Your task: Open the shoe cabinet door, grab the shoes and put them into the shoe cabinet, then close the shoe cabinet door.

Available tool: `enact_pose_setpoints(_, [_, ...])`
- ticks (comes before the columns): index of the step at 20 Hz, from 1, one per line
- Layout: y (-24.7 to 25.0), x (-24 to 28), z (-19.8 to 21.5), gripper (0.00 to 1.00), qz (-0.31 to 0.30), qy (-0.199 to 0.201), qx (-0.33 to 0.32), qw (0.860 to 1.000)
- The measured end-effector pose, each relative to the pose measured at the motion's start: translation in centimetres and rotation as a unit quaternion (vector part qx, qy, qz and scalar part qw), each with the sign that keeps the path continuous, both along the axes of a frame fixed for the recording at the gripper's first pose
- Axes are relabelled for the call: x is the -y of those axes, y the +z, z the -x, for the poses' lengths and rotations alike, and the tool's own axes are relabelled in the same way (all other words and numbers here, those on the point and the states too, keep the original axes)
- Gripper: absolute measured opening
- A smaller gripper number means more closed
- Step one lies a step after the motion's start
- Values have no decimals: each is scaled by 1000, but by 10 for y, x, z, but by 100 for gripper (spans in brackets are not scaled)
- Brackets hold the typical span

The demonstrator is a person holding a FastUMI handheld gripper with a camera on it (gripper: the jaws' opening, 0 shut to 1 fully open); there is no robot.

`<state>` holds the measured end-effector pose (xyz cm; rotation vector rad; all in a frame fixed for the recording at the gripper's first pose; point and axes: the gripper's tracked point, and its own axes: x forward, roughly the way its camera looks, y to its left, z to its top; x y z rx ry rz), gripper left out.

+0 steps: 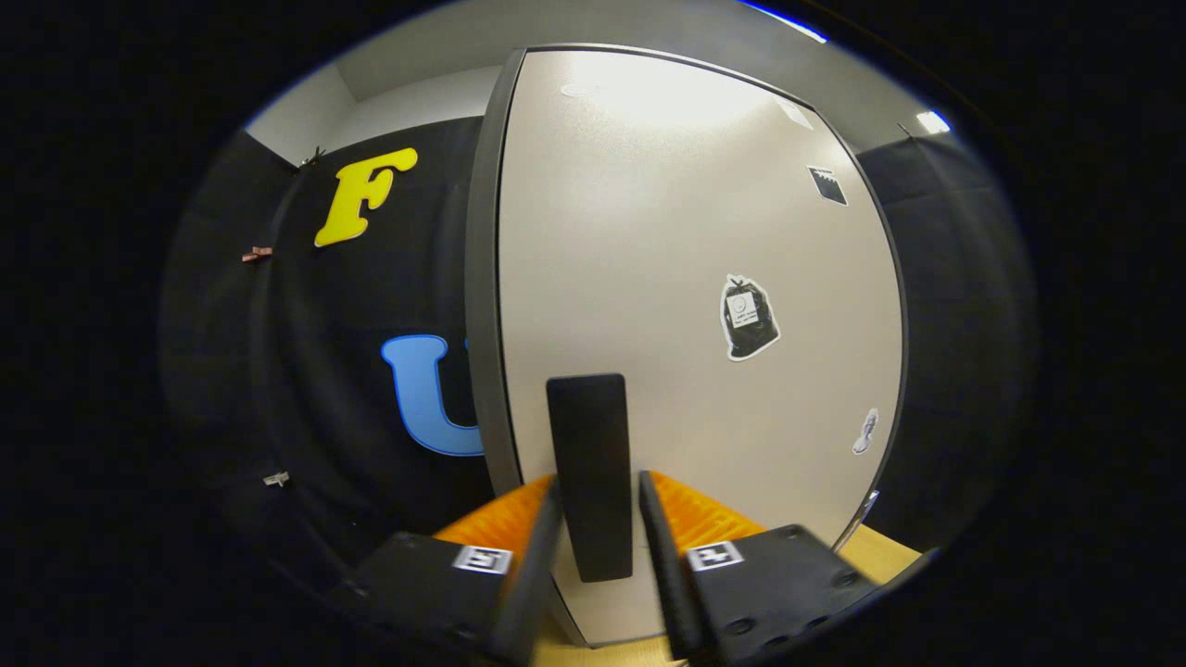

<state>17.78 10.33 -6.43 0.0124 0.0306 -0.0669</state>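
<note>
In the gripper view we see the gripper point(598, 519) level and facing the shoe cabinet door point(686, 306), its two fingers flanking the one dark handle point(589, 472) with narrow gaps; whether they press it we cannot tell. The handle's long axis runs upright. Three stickers point(749, 317) sit right of it.

Pale grey cabinet door point(649, 259) with dark edge, black handle point(589, 472) between the fingers, black-and-white stickers point(749, 318) beyond them

Gripper camera faces the cabinet door point(686, 278) close up.
</note>
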Motion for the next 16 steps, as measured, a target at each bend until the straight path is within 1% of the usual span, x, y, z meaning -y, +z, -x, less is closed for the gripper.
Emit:
enact_pose_setpoints(1, [-2, 1, -8, 38, 3, -2, 1, 1000])
enact_pose_setpoints(5, [-3, 0, -3, 38, -2, 6, -6, 1000])
enact_pose_setpoints(7, [-5, 1, -3, 29, 7, 9, -12, 1000])
enact_pose_setpoints(11, [-3, 1, 11, 29, -5, 27, -24, 999])
enact_pose_setpoints(16, [1, 19, 57, 29, -2, 40, -24, 999])
